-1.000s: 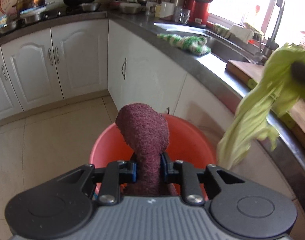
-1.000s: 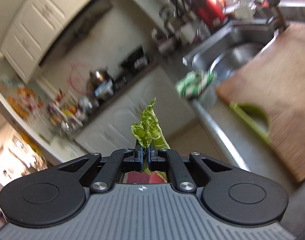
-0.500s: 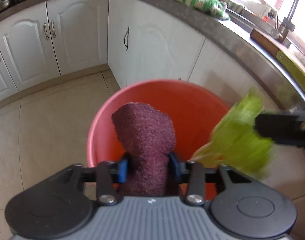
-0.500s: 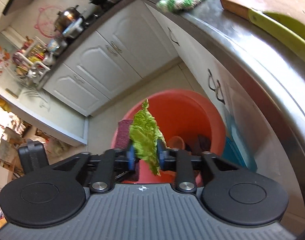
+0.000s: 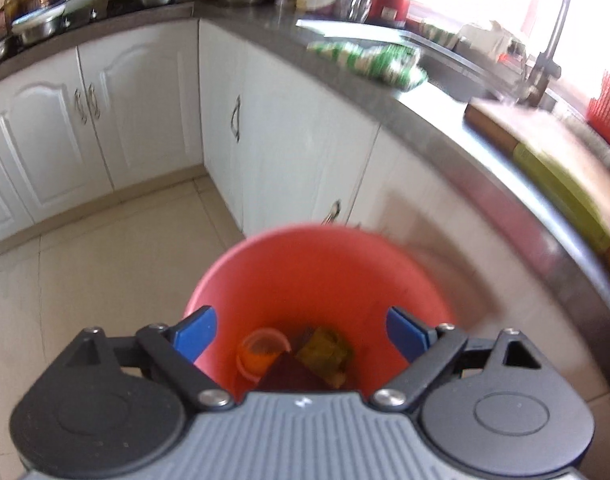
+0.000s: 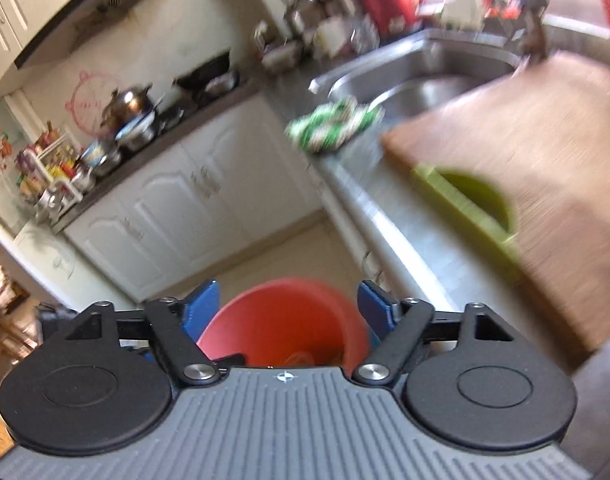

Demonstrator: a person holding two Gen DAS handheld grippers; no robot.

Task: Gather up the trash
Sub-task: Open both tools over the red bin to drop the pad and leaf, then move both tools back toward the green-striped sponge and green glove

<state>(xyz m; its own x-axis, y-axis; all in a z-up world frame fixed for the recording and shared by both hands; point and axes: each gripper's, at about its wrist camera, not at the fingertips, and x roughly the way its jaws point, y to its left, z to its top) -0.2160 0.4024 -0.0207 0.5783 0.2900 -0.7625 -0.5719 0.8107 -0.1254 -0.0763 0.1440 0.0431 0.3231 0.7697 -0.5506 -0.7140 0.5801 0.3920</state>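
Left gripper (image 5: pixel 301 330) and right gripper (image 6: pixel 289 306): jaws are being spread wide over one red bin (image 5: pixel 325 264), nothing being held between either pair, where a purple scrubbing pad and a green leaf were being gripped a second ago. Both loads are being counted as dropped; the bin is now holding one dark purple pad (image 5: pixel 289 376), one greenish scrap (image 5: pixel 325 350) and one orange cup (image 5: pixel 263 354). Beyond, on the counter: one cutting board (image 6: pixel 545 168), one green-and-white cloth (image 6: pixel 333 126), one sink (image 6: pixel 425 76).

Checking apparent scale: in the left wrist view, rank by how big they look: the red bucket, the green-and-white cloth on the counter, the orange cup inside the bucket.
1. Red bucket
2. Green-and-white cloth
3. Orange cup
The bucket's nearness exaggerates it.
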